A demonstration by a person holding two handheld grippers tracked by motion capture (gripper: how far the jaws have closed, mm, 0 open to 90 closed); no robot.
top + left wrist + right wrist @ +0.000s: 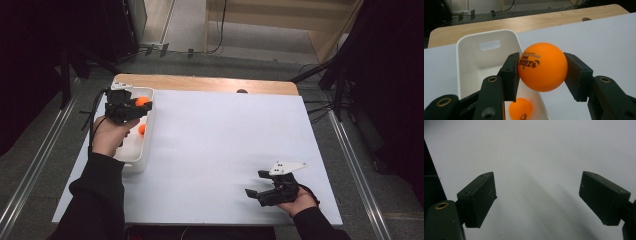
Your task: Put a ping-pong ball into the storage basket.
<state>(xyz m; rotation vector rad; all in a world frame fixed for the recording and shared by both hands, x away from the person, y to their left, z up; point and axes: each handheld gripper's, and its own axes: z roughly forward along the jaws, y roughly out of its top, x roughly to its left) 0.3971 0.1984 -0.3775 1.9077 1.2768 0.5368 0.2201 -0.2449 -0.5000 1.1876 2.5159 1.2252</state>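
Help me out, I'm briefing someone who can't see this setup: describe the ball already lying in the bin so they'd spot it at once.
Start at the white bin on the left edge of the white table. Down on its floor lies an orange ball with dark print. A matching ball is clamped in the left gripper above the bin; the one meant rests loose beneath it.

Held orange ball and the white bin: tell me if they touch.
Apart. The left gripper view shows the orange ball clamped between the left gripper pads, above the white bin.
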